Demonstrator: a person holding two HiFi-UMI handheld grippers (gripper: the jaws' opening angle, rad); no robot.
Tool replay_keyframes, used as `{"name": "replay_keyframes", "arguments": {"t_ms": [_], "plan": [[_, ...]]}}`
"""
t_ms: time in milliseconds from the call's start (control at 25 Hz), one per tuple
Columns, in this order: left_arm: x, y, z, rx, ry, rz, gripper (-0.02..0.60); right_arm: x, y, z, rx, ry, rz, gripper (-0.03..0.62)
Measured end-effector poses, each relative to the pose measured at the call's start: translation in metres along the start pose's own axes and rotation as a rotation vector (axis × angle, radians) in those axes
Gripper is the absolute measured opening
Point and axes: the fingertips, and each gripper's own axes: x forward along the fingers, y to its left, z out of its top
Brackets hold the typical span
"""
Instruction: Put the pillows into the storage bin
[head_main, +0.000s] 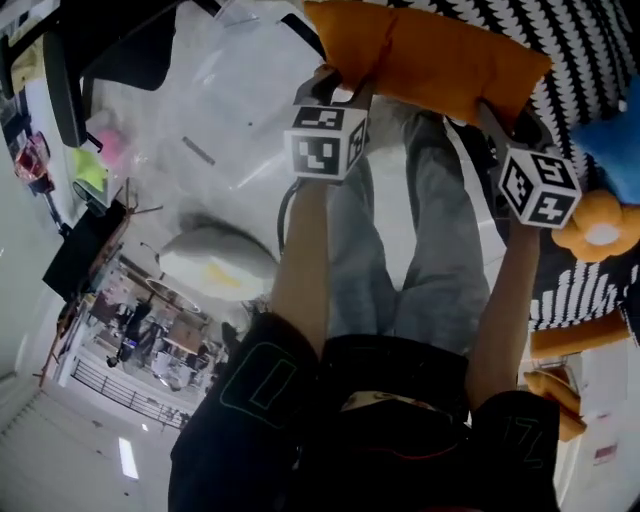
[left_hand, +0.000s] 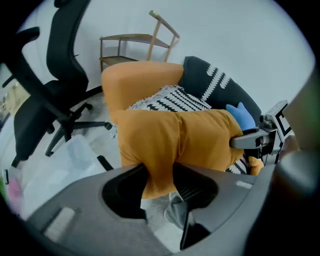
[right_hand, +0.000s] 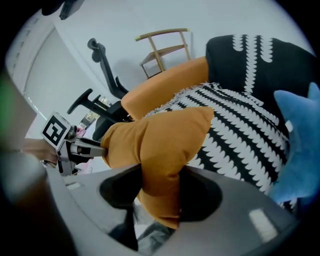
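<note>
A person looks down over their own grey-trousered legs (head_main: 420, 250) and holds an orange pillow (head_main: 430, 55) in the air between two hand-held grippers.

The left gripper (head_main: 335, 85) pinches one end of the pillow. In the left gripper view its jaws are closed on a bunched fold of orange fabric (left_hand: 175, 140), which fills the gap between them. The right gripper (head_main: 500, 115) pinches the opposite end, and the right gripper view shows its jaws pressed onto a corner of the same pillow (right_hand: 160, 145).

The pillow's long axis runs from one gripper to the other. In the head view it lies across the top of the frame, sloping slightly down toward the right. It hangs stretched between the two grips, touching nothing else.

A clear plastic storage bin (head_main: 240, 120) sits on the floor to the left of the legs, apart from the pillow.

Behind the held pillow, a black-and-white patterned pillow (right_hand: 240, 125) lies against a second, larger orange cushion (right_hand: 170, 85). A blue soft toy (right_hand: 300, 150) is just beside them on the right. A black office chair (left_hand: 50, 90) stands near the bin.
</note>
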Motion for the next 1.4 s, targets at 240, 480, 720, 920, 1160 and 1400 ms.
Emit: {"name": "replay_keyframes", "arguments": {"t_ms": [240,480,720,920,1160,1400], "plan": [[-0.036,0.068,-0.083,-0.195,-0.045,0.068,0.178,0.044,0.085,-0.012,-0.170,0.095,0.070,0.216],[-0.056,0.102,-0.151,-0.354,-0.070,0.109,0.179,0.071,0.139,-0.032,-0.293,0.170,0.123,0.219],[-0.084,0.174,-0.218,-0.504,-0.070,0.162,0.182,0.131,0.224,-0.047,-0.398,0.243,0.188,0.224],[-0.102,0.227,-0.285,-0.592,-0.083,0.178,0.190,0.172,0.290,-0.078,-0.448,0.278,0.223,0.242],[-0.103,0.254,-0.321,-0.649,-0.074,0.206,0.189,0.204,0.318,-0.092,-0.439,0.313,0.204,0.259],[-0.113,0.302,-0.341,-0.679,-0.100,0.183,0.203,0.234,0.354,-0.093,-0.417,0.288,0.144,0.281]]}}
